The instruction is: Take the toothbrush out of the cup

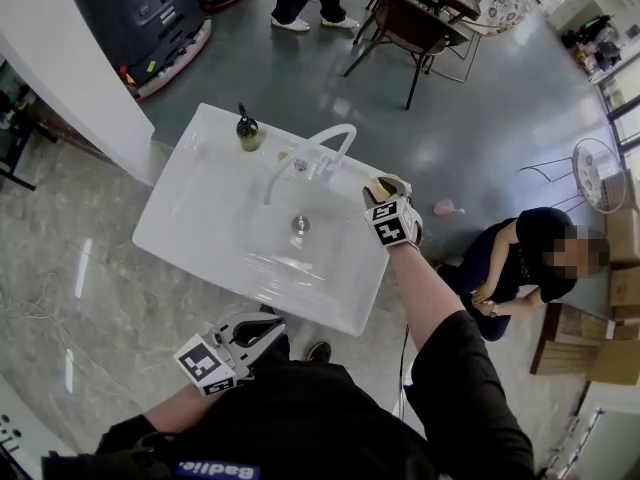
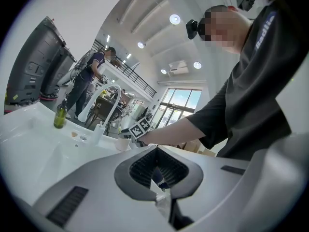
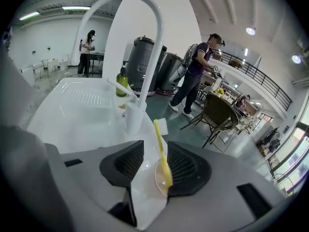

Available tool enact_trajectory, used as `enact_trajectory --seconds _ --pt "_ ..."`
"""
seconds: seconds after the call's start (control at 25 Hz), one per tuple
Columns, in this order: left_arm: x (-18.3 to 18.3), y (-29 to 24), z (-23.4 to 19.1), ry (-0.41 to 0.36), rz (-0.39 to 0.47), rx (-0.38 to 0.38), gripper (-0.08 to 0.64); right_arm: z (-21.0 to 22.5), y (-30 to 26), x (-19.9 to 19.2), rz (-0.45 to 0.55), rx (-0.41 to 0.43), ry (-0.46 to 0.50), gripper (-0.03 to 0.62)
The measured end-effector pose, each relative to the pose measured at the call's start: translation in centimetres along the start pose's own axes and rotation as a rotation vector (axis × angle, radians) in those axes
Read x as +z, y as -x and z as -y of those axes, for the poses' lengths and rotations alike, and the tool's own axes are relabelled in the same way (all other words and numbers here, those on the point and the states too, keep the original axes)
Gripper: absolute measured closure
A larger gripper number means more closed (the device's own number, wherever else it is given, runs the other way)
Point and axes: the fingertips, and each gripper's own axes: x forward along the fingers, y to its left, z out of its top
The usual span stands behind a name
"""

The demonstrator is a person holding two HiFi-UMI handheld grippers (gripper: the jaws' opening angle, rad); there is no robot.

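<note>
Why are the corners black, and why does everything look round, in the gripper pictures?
Right gripper view: the wide-angle lens bulges the scene, so the sink looks curved, and the corners go black. Left gripper view: same dark rim, and the ceiling lights glow as bright spots. Head view: sharper, with shine on the floor.

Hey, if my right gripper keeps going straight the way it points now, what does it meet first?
Most likely the yellow toothbrush, standing in the cup between the open jaws of the right gripper, near one pad. The cup's rim comes just after, though depth is unclear.
</note>
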Motion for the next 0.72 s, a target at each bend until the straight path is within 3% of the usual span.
enact_trajectory --seconds 0.16,0.32,0.72 --pt "-0.1 0.4 -0.3 0.007 0.002 0.009 0.554 0.5 -0.5 -0.1 -0.017 -0.034 0.010 0.512" --pt "-0.1 0.8 -0.6 0.008 0.005 0.017 0.554 0.8 -0.8 0.0 -0.034 -0.063 0.038 0.552" --pt "0.5 0.3 0.5 -0.010 0.018 0.003 0.554 2.5 2.1 0.9 0.036 -0.087 0.027 0.563"
